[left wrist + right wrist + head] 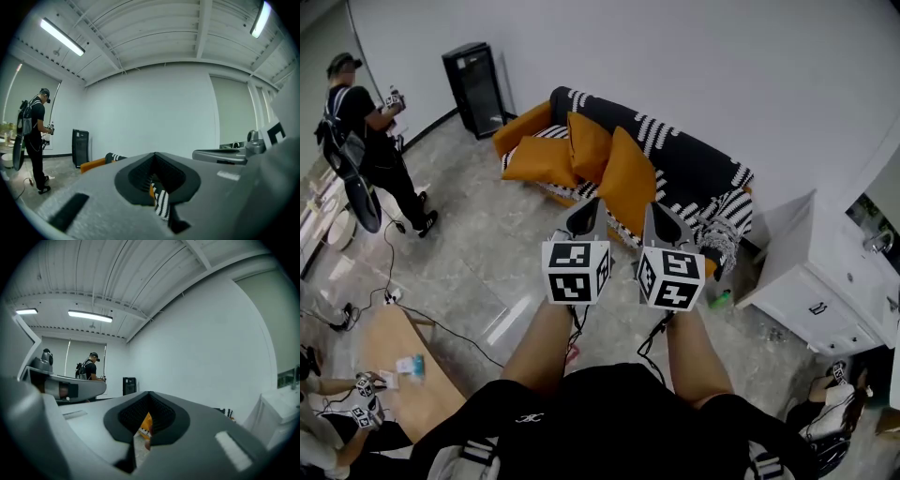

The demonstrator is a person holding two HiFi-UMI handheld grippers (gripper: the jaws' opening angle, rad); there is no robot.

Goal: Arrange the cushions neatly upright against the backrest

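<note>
Across the floor from us, well apart from both tools, the sofa (724, 212) holds three orange cushions. The flat cushion (542, 159) lies on the seat at the left end, the standing cushion (589, 141) rests against the backrest (694, 164), and the large cushion (628, 178) leans out toward the seat's front edge.

Our left gripper (592, 208) and right gripper (656, 210) are both closed on nothing, held level side by side.

We judge the main risk to be the soft cushions. Pinched by one corner, a cushion would sag and twist, and its swing could knock over the standing cushion. A nudge to the large cushion could tip it off the front edge onto the floor. Reaching in with the jaws closed would only push the fabric.

The only container we see is the white cabinet (811, 281) at the right. Its drawers are closed, so we cannot see what is inside.
</note>
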